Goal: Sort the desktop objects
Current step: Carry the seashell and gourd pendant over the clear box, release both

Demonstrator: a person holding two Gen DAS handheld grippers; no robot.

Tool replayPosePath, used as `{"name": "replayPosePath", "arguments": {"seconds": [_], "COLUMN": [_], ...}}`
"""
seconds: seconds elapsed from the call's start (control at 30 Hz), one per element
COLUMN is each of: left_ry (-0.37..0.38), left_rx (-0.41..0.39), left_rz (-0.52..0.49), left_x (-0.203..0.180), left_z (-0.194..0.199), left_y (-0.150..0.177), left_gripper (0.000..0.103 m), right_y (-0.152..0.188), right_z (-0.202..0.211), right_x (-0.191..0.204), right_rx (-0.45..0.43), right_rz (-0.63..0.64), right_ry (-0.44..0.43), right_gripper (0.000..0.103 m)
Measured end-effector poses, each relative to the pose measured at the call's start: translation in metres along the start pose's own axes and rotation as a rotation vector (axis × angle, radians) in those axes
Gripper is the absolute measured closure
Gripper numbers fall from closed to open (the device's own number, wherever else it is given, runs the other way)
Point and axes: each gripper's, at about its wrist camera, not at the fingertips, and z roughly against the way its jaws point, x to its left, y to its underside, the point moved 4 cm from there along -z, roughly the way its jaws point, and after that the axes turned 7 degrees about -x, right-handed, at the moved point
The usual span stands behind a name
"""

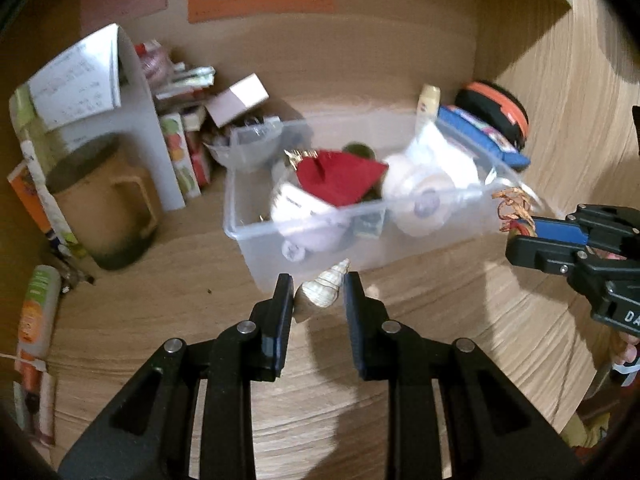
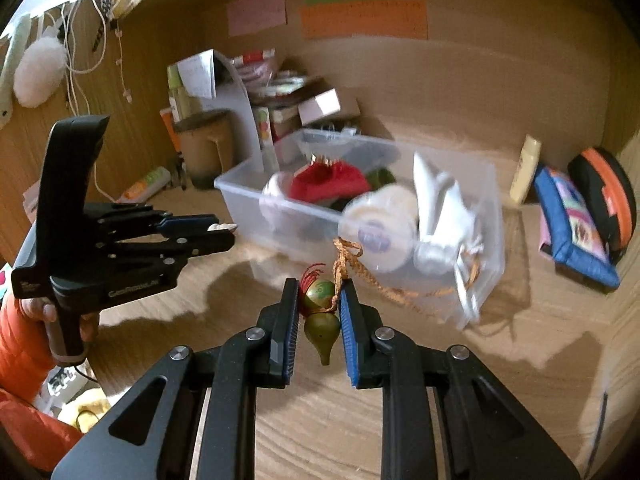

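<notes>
My left gripper (image 1: 318, 294) is shut on a cream spiral seashell (image 1: 322, 294), held above the wooden desk just in front of a clear plastic bin (image 1: 304, 240). The bin holds white tape rolls, a red cloth (image 1: 340, 178) and other small items. My right gripper (image 2: 319, 298) is shut on a green gourd ornament (image 2: 320, 308) with red tassel and an orange braided cord (image 2: 348, 258), near the bin's front corner (image 2: 492, 264). The right gripper also shows at the right of the left wrist view (image 1: 520, 236); the left gripper shows at the left of the right wrist view (image 2: 220, 232).
A tan mug (image 1: 100, 216), a white stand with papers (image 1: 132, 120), small boxes and a lying tube (image 1: 36, 312) crowd the left back. A yellow bottle (image 2: 526, 170), a blue pouch (image 2: 572, 228) and an orange-black case (image 2: 608, 196) stand right of the bin.
</notes>
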Motion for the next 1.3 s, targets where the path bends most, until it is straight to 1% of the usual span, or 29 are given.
{"name": "replayPosePath", "arguments": {"seconds": [0.17, 0.3, 0.5, 0.63, 0.83, 0.93, 1.03, 1.3], "left_ry": [-0.006, -0.038, -0.029, -0.023, 0.000, 0.005, 0.014, 0.039], "left_rx": [-0.040, -0.084, -0.130, -0.139, -0.134, -0.125, -0.117, -0.076], "left_rz": [0.014, 0.029, 0.033, 0.037, 0.053, 0.052, 0.044, 0.030], "left_x": [0.007, 0.015, 0.020, 0.023, 0.026, 0.025, 0.022, 0.015], "left_z": [0.013, 0.022, 0.031, 0.030, 0.019, 0.012, 0.004, -0.023], "left_y": [-0.012, -0.024, -0.045, -0.058, -0.068, -0.072, -0.074, -0.076], "left_gripper": [0.078, 0.078, 0.078, 0.078, 0.078, 0.078, 0.078, 0.078], "right_y": [-0.021, -0.040, -0.069, -0.088, -0.118, -0.125, -0.125, -0.104], "right_z": [0.008, 0.015, 0.018, 0.015, 0.005, -0.006, -0.019, -0.060], "right_x": [-0.004, -0.006, -0.007, -0.009, -0.005, -0.005, -0.007, -0.020], "right_rx": [-0.052, -0.100, -0.150, -0.167, -0.197, -0.196, -0.179, -0.089], "right_rz": [0.013, 0.038, 0.081, 0.090, 0.140, 0.140, 0.121, 0.059], "right_ry": [0.012, 0.027, 0.047, 0.033, 0.040, 0.035, 0.021, -0.010], "right_gripper": [0.085, 0.085, 0.085, 0.085, 0.085, 0.085, 0.085, 0.085]}}
